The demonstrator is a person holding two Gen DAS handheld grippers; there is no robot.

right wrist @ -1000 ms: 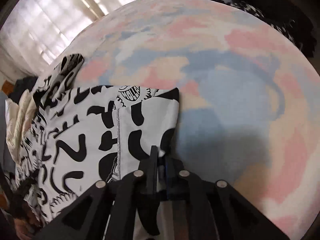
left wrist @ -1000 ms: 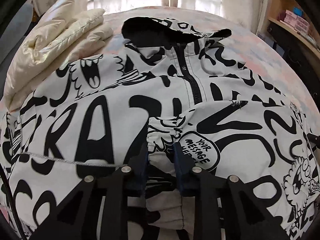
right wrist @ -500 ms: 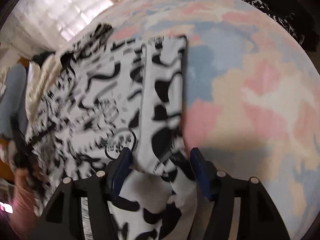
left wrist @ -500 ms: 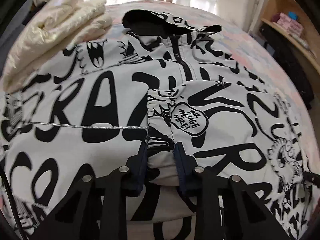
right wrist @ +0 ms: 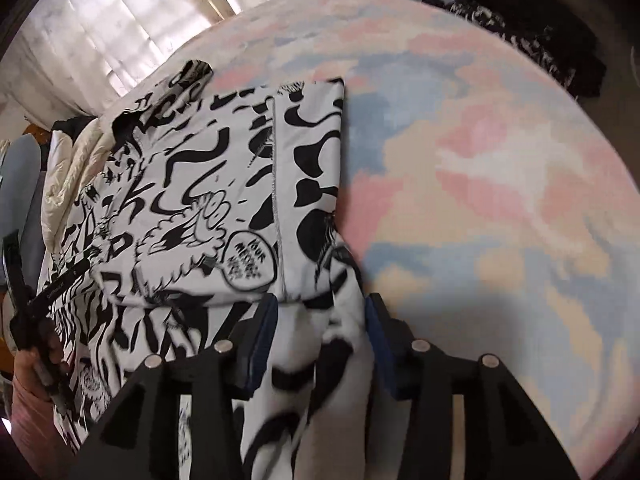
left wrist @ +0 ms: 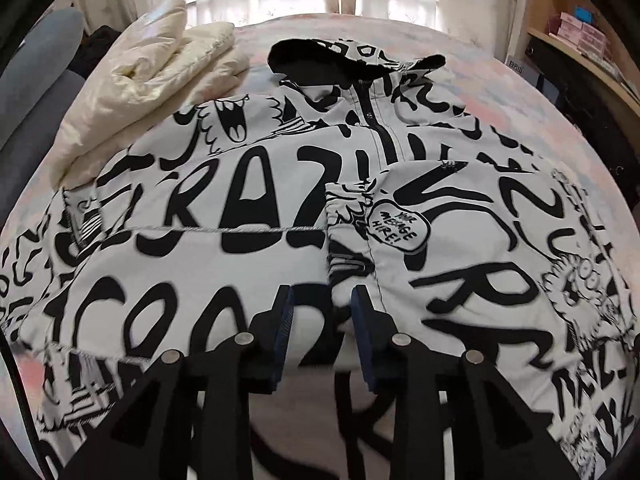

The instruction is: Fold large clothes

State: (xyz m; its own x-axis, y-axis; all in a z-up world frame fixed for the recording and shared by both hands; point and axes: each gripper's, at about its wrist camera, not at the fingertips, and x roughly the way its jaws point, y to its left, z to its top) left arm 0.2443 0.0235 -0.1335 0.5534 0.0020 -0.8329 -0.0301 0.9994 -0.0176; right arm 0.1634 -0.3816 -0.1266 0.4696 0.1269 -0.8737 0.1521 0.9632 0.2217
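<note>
A white hooded jacket (left wrist: 200, 208) with black graffiti print lies front up on the bed, its hood (left wrist: 320, 56) at the far end. Both sleeves are folded in across the chest; one cuff (left wrist: 360, 240) lies just ahead of my left gripper (left wrist: 323, 296). That gripper's jaws are opening above the jacket's front, and the pads press on nothing. In the right wrist view the jacket (right wrist: 192, 184) shows a folded-in side panel (right wrist: 312, 152). My right gripper (right wrist: 320, 304) hangs over the jacket's near edge. Its jaws are opening with blurred cloth lying loose between them.
A cream puffy garment (left wrist: 152, 76) lies folded at the jacket's far left. The pastel bedsheet (right wrist: 480, 200) spreads to the right. A shelf (left wrist: 580, 36) and dark clothes (right wrist: 540, 48) stand beyond the bed's right side. A hand (right wrist: 24, 392) holds the left gripper.
The left gripper let go of the sleeve cuff and drew back toward the hem. The right gripper, shut on the jacket's edge before, opened and pulled back along the folded side.
</note>
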